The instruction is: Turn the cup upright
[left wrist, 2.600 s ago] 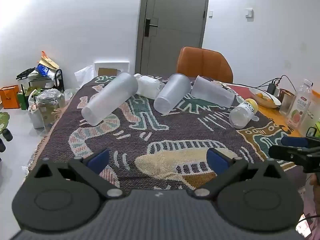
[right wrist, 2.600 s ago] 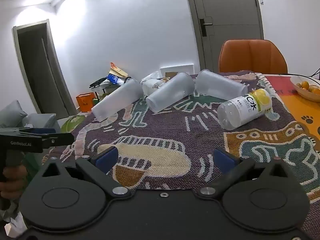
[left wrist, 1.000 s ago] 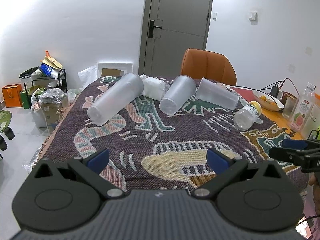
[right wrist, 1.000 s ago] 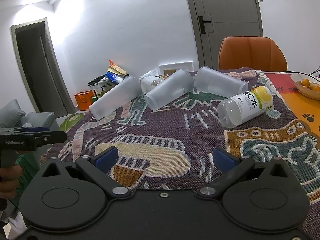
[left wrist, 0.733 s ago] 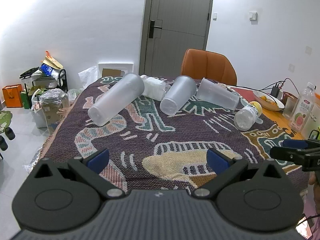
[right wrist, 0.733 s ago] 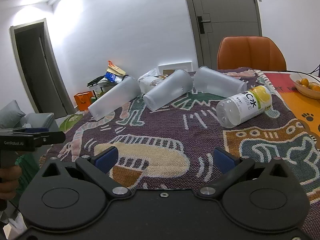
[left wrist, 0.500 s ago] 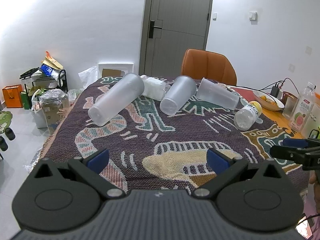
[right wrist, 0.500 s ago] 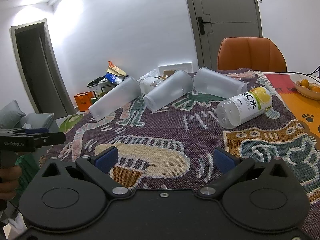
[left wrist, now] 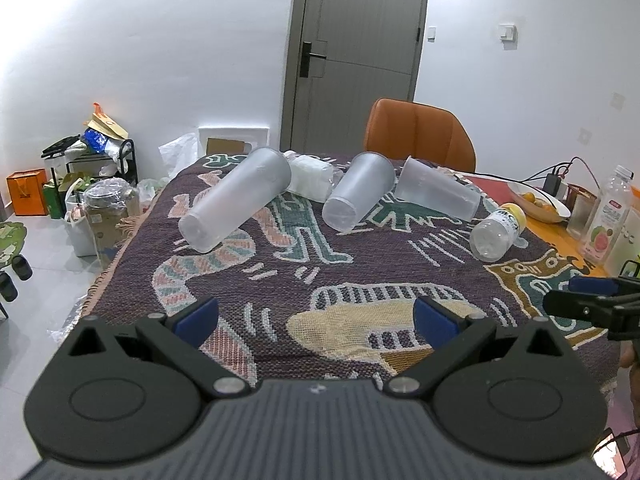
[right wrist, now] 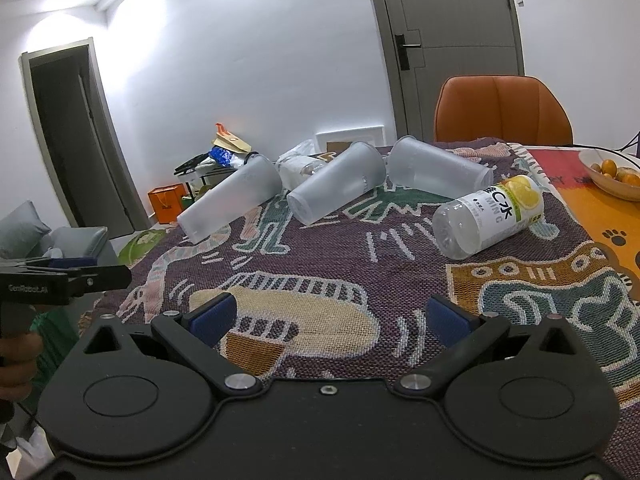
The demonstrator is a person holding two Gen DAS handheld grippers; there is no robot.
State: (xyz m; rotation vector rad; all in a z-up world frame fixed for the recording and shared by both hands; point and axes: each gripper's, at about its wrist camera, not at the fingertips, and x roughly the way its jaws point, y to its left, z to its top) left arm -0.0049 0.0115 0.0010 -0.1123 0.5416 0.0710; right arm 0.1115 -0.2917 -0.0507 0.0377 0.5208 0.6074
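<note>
Three frosted plastic cups lie on their sides on the patterned cloth at the far part of the table: a left cup (left wrist: 236, 200) (right wrist: 230, 204), a middle cup (left wrist: 358, 190) (right wrist: 336, 189) and a right cup (left wrist: 438, 190) (right wrist: 438, 174). My left gripper (left wrist: 316, 316) is open and empty above the near edge of the cloth, well short of the cups. My right gripper (right wrist: 328, 314) is also open and empty, near the front edge. Each gripper shows at the side of the other's view.
A plastic bottle with a lemon label (right wrist: 488, 214) (left wrist: 496, 228) lies on its side right of the cups. A clear wrapped packet (left wrist: 310, 178) lies behind the cups. A fruit bowl (right wrist: 612, 176), a juice bottle (left wrist: 606, 216) and cables stand at the right. An orange chair (left wrist: 418, 134) stands behind the table.
Both grippers have stayed nearly still and open over the last second; since 2.6 s ago the left view has pulled back and risen slightly. The cups have not moved.
</note>
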